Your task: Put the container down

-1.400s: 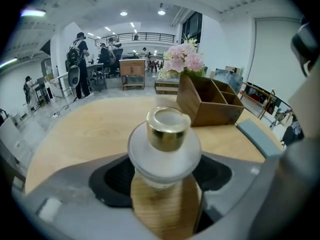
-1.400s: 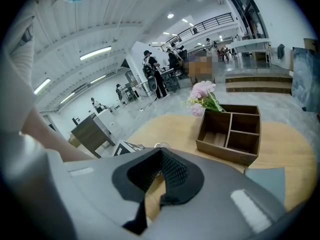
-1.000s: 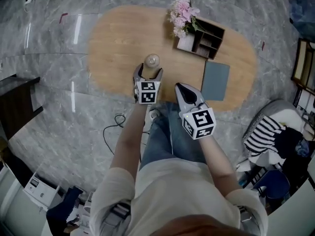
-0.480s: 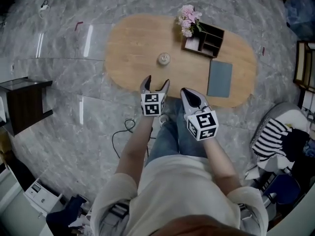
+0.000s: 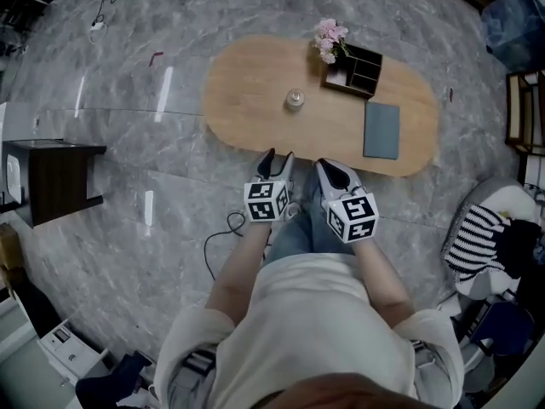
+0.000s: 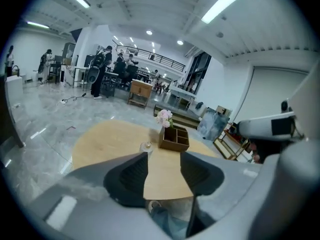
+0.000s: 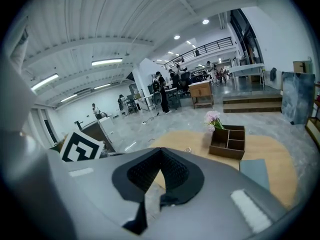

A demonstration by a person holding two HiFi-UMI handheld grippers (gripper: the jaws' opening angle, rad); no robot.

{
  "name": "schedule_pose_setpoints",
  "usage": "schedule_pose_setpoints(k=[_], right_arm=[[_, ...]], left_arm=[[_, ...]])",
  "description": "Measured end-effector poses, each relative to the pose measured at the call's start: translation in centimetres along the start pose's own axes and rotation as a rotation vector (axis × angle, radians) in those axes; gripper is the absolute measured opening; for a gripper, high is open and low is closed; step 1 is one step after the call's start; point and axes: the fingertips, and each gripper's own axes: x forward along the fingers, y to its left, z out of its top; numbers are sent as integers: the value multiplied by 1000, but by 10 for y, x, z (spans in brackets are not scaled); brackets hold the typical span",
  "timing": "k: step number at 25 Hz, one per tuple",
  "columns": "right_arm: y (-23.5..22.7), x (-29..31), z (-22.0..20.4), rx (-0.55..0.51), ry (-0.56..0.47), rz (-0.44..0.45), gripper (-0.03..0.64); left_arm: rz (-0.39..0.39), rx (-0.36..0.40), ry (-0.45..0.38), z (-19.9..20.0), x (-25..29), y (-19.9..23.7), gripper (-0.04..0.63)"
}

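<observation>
The container (image 5: 295,100), a small clear jar with a pale lid, stands upright alone on the oval wooden table (image 5: 247,100); it also shows in the left gripper view (image 6: 146,146) and the right gripper view (image 7: 188,149). My left gripper (image 5: 280,154) hangs over the floor short of the table's near edge, well clear of the jar. Its jaws have just been closing and still stand apart, with nothing between them (image 6: 164,156). Beside it, my right gripper (image 5: 324,165) is shut and empty, its tips meeting (image 7: 161,151).
A wooden organizer (image 5: 358,68) with pink flowers (image 5: 328,35) sits at the table's far right, and a grey pad (image 5: 381,129) lies nearer. A dark cabinet (image 5: 51,181) stands to the left, a cable (image 5: 223,233) lies on the marble floor, and striped cloth (image 5: 473,233) is at right.
Both grippers have drawn back and up from the table. The left one has left the jar standing there, and its jaws have narrowed. The table looks farther away.
</observation>
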Motion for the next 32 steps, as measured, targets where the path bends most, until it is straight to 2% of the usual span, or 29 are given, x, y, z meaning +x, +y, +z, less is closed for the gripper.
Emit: schedule_pose_setpoints(k=[5,6,10,14,25,32], right_arm=[[28,-20,3,-44,-23,14,2],[34,-25,4,-52,-27,17,2],[53,-45,12,-72,-53,30,2],[69,-64,21,-84,-75,50,2],[101,-101,25,-121,-83,115,2],[104,-107,32,-140,-107,121,0]], left_arm=[[-34,20,-68,19,-53,-23,140],[-35,21,-81,22,-64,-26,112],[-38,11,-123,34,-104,-38,78],[-19,8,-143,44,-135,-45,2],[-38,7,-148,49,-189,-61,2],[-43,3,-157,49,-201,-64,2]])
